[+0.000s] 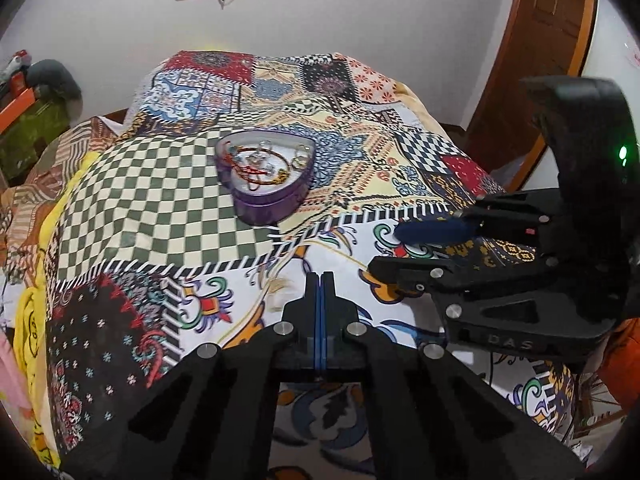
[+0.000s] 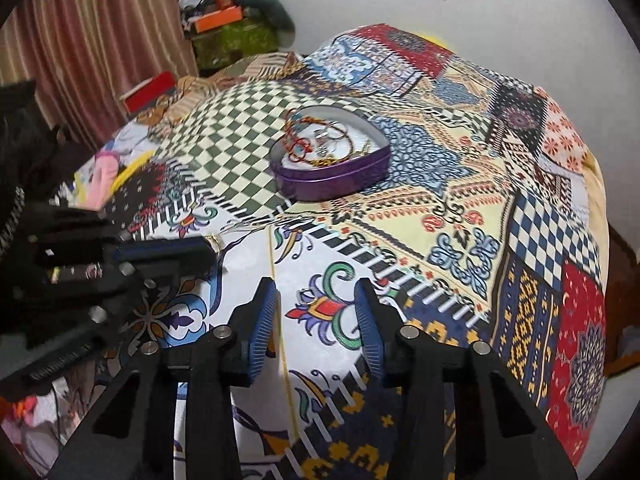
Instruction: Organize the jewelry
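A purple heart-shaped tin (image 1: pixel 266 184) (image 2: pixel 332 176) stands open on the patchwork bedspread, with red cords, gold chains and rings piled inside. My left gripper (image 1: pixel 320 280) (image 2: pixel 208 250) is shut, and in the right wrist view a small gold ring (image 2: pixel 214 241) sticks out at its tip. My right gripper (image 2: pixel 316 296) (image 1: pixel 384 249) points down at the cloth with its blue pads apart. A small silver ring (image 2: pixel 305 293) lies on the cloth between them, touched by neither pad. Both grippers are nearer than the tin, side by side.
The patchwork bedspread (image 2: pixel 460 208) falls away at the right edge of the bed. A red box (image 2: pixel 149 91) lies at the far left of the bed by a striped curtain (image 2: pixel 100 32). Boxes and bags (image 2: pixel 228 28) are stacked against the wall; a wooden door (image 1: pixel 540 48) stands to the right.
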Demonstrator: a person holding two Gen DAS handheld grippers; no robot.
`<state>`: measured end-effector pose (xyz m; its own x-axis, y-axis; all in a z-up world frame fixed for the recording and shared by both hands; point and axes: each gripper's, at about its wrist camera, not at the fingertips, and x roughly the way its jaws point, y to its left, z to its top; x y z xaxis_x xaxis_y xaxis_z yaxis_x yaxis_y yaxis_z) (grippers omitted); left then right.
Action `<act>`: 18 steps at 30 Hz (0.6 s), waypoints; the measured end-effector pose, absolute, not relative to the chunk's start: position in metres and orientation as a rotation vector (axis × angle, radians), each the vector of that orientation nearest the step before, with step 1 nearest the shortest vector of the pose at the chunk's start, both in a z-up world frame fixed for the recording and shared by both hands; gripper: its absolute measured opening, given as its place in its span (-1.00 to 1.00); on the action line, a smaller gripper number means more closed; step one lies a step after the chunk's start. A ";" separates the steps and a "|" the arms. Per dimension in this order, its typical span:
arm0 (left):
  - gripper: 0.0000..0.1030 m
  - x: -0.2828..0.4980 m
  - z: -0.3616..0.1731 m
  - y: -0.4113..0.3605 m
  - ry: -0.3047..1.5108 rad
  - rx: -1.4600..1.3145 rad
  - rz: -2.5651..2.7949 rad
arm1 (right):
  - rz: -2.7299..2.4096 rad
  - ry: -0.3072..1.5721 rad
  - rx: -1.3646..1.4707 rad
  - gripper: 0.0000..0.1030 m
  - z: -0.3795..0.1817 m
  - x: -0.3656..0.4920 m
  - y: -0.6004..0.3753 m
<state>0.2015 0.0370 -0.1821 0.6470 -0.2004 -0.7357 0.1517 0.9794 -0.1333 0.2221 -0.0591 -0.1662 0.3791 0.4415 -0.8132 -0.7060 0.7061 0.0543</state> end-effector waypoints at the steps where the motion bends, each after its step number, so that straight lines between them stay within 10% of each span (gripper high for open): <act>1: -1.00 0.200 -0.182 0.039 0.841 -0.063 -0.194 | 0.751 0.919 -0.338 -0.57 -0.166 0.221 -0.057; 18: -0.97 0.186 -0.166 0.073 0.820 -0.096 -0.114 | 0.706 0.876 -0.276 -0.82 -0.153 0.221 -0.068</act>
<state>0.1862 0.0731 -0.1660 0.6765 -0.1383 -0.7233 0.0639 0.9895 -0.1294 0.2214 -0.0681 -0.1530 0.4344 0.4504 -0.7800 -0.6663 0.7434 0.0582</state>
